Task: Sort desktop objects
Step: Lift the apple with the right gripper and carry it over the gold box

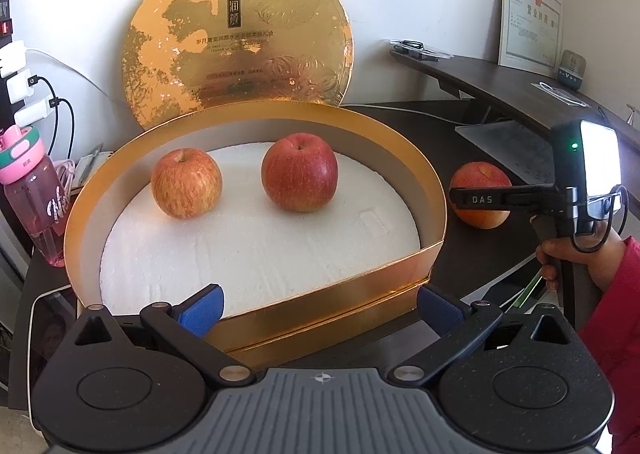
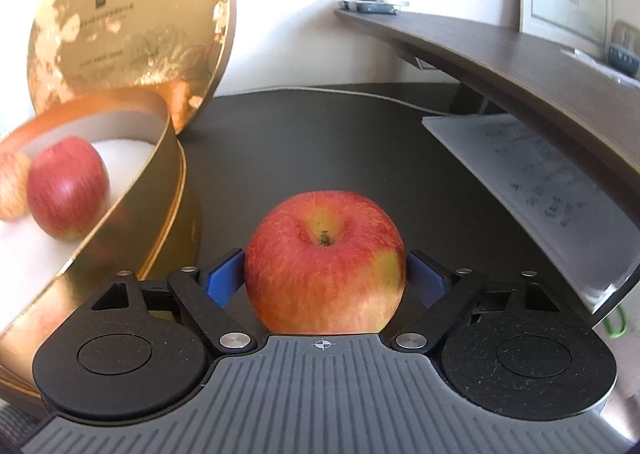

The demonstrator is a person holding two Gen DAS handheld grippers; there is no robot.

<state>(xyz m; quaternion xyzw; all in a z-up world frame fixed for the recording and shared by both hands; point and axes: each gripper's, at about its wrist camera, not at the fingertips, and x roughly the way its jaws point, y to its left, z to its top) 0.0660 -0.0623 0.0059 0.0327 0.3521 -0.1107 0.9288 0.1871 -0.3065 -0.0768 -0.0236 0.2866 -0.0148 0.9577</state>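
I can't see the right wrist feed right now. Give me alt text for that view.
The right tool brackets a red-yellow apple sitting on the dark desk, a blue pad at each side of it. To the left stands the open gold round box holding two more apples, its lid propped against the wall.

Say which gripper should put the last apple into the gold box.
Right. The right gripper already brackets the apple beside the gold box; the left gripper is open and empty.
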